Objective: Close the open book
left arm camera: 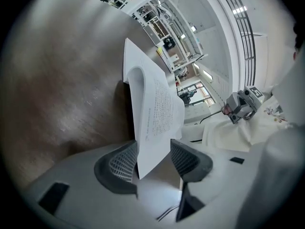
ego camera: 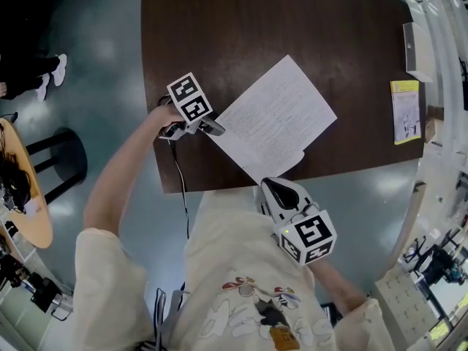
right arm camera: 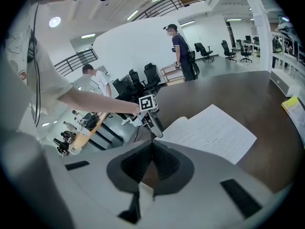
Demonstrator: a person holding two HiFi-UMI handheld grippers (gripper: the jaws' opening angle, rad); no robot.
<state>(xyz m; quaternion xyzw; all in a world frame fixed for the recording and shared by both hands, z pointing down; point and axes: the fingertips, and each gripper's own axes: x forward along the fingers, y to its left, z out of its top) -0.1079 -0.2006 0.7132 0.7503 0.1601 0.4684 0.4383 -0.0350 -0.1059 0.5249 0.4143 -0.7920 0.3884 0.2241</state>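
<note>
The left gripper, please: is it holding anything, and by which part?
Nothing gripped: the left gripper stands open around a corner of the book page.

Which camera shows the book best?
The head view: nearly the whole book lies in sight. The right gripper view shows it slanted. The left gripper view shows only a lifted page between the left gripper's open jaws.

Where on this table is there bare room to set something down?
The far half of the table, beyond the book, is bare, and so is the strip between the book and the yellow booklet. The near-left corner is crowded: the left gripper stands open around a page, and the right gripper sits shut at the near edge.
</note>
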